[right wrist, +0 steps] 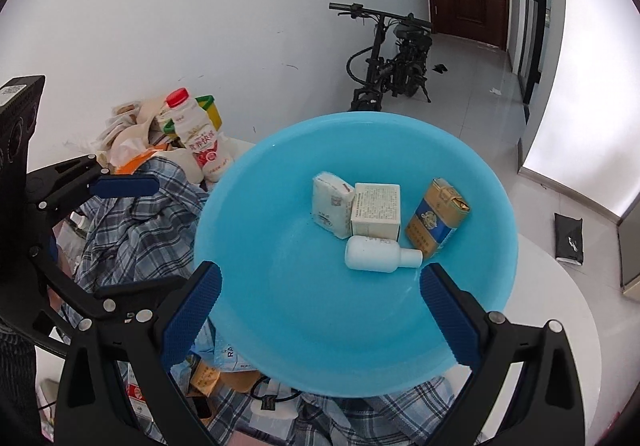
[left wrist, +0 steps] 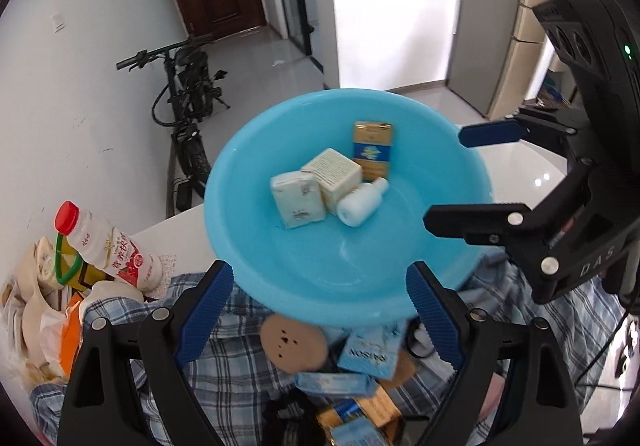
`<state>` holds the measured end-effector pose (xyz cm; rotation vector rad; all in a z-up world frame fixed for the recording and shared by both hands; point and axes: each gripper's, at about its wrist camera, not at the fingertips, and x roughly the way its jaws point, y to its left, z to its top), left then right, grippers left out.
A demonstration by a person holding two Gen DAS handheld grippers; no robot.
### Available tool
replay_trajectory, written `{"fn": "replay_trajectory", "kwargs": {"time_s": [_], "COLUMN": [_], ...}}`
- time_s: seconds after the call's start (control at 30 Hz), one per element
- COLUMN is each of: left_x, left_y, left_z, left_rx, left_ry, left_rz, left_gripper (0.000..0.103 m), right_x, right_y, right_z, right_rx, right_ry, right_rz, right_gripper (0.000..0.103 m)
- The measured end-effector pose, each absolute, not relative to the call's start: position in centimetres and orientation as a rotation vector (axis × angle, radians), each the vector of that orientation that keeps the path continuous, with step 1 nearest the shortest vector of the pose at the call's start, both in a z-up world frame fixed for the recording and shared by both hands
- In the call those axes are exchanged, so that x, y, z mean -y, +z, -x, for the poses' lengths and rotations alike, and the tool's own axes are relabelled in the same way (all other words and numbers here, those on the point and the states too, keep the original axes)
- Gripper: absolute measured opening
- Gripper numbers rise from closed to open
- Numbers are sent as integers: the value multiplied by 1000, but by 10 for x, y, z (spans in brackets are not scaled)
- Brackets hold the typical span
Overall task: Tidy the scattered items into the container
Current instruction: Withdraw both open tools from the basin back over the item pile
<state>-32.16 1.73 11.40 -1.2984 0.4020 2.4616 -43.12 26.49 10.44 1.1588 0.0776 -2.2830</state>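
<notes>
Left wrist view first: the left gripper point(left wrist: 320, 310) has its ribbed blue pads spread wide with nothing pinched between them, hanging over the near rim of a smooth, glossy blue plastic basin point(left wrist: 280, 246). Inside the round bowl sit a soft pale tissue pack point(left wrist: 298, 199), a squarish cream carton point(left wrist: 333, 175), a gold-and-blue cigarette box point(left wrist: 373, 151) and a little white bottle point(left wrist: 362, 201) lying on its side, all bunched together near the middle. The near half of the basin floor is bare, so plenty of room there. Under the rim is a rumpled blue plaid shirt point(left wrist: 240, 358) with a tan disc point(left wrist: 294, 344) and light blue packets point(left wrist: 370, 352) still on it. A red-capped drink bottle point(left wrist: 110, 246) lies tilted in the clutter at left. The right gripper point(left wrist: 476, 177) pokes in from the right edge over the basin's far side, also gaping with nothing in it.

Right wrist view: right gripper point(right wrist: 320, 310) wide, empty, above the basin's point(right wrist: 280, 326) near rim. Same four items: tissue pack point(right wrist: 330, 205), carton point(right wrist: 376, 213), cigarette box point(right wrist: 436, 221), white bottle point(right wrist: 380, 258). Plaid shirt point(right wrist: 136, 217) is bunched up left of the bowl, drink bottle point(right wrist: 200, 137) upright-ish behind it. The white surface point(right wrist: 560, 306) curves round on the right with open space, and the left gripper's blue pad point(right wrist: 124, 185) shows at left over the shirt.
</notes>
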Motion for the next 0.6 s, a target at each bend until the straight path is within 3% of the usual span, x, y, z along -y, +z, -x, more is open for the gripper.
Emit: {"fn": "replay_trajectory", "kwargs": {"time_s": [0.3, 0.6], "left_x": [-31, -43], "left_y": [104, 116], "left_z": [268, 208], "left_rx": [-505, -483], "left_ry": [2368, 2314], "left_rz": [1276, 1186], "left_gripper": [90, 90], "right_x": [-280, -292], "right_y": [124, 125], "right_z": [380, 338], "right_rx": [-86, -54], "right_ry": [-2273, -2217], "right_rz": [-1058, -1004], "right_gripper": [99, 99]}}
